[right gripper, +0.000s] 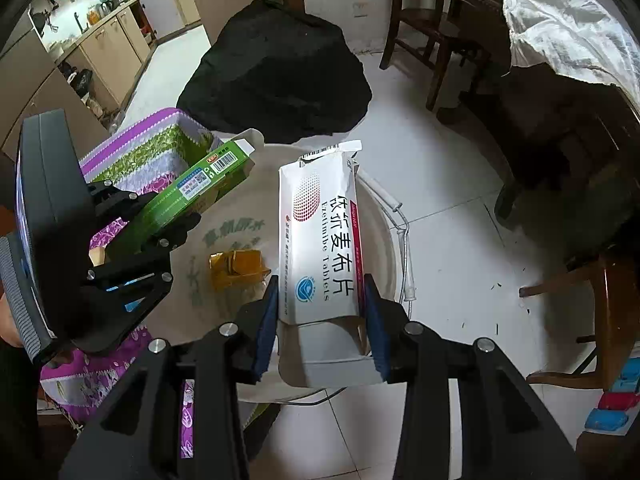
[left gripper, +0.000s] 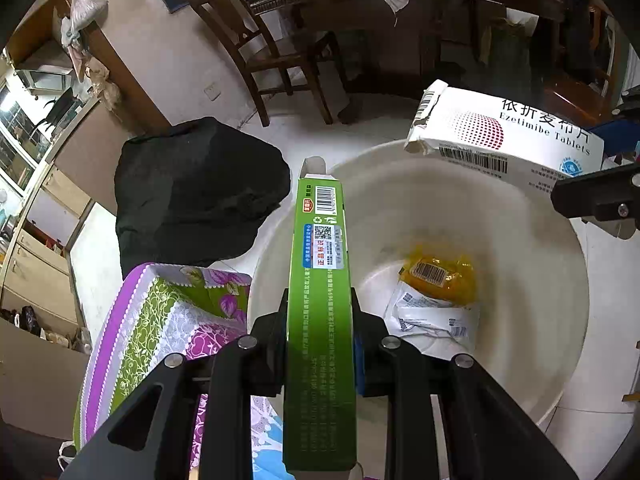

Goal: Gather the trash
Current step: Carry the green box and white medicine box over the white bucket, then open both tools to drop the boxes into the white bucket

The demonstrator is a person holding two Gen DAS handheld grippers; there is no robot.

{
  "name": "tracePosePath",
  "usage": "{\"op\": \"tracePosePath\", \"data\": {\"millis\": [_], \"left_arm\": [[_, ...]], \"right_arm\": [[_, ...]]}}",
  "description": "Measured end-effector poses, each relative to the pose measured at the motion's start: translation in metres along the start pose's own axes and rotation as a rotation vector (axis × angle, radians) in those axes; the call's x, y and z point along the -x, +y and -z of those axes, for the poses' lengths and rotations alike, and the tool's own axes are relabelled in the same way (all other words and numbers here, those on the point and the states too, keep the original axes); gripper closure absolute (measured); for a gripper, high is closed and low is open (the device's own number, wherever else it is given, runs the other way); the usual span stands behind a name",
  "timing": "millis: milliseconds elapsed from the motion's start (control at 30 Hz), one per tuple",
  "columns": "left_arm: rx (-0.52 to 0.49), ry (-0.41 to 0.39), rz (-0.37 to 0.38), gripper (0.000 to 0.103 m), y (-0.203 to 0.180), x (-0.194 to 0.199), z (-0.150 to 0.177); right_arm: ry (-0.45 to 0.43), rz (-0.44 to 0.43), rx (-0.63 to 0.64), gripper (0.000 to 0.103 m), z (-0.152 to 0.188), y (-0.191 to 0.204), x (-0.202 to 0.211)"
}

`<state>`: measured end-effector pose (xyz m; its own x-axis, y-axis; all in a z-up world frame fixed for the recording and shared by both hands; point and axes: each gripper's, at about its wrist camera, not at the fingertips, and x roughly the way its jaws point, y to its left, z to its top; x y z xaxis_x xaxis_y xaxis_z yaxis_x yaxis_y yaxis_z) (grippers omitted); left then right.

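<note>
Both tongs are clamped on trash: my left tongs (left gripper: 320,344) grip a long green box (left gripper: 320,300) by its sides, and my right tongs (right gripper: 320,320) pinch a torn white tablet box (right gripper: 320,240). I am holding both over the white basin (left gripper: 540,280) on the floor, the green box above its near rim, the tablet box over its far side. Lying in the basin already are a yellow wrapper (left gripper: 440,276) and a crumpled white packet (left gripper: 432,316), so I judge collecting is partly done; these two boxes have yet to be dropped in. Beside the basin sits a flowered box (left gripper: 160,320), and beyond it a black bag (left gripper: 196,196).
</note>
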<state>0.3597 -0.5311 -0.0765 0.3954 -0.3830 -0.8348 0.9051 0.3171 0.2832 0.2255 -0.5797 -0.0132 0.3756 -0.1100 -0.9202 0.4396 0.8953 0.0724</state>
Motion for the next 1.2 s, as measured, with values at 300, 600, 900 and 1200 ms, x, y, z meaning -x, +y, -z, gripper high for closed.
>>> {"op": "tracePosePath", "data": {"millis": [300, 600, 900, 1200], "left_arm": [[0.007, 0.051, 0.027, 0.078, 0.010, -0.010, 0.014], [0.015, 0.102, 0.076, 0.077, 0.015, -0.024, 0.023], [0.013, 0.118, 0.083, 0.077, 0.014, -0.027, 0.024], [0.025, 0.126, 0.078, 0.077, 0.011, -0.025, 0.022]], "right_arm": [[0.041, -0.005, 0.019, 0.065, -0.006, 0.002, -0.011], [0.079, 0.005, 0.042, 0.064, -0.004, 0.005, -0.023], [0.082, 0.003, 0.044, 0.064, -0.005, 0.006, -0.025], [0.083, 0.011, 0.043, 0.058, -0.004, 0.004, -0.028]]}}
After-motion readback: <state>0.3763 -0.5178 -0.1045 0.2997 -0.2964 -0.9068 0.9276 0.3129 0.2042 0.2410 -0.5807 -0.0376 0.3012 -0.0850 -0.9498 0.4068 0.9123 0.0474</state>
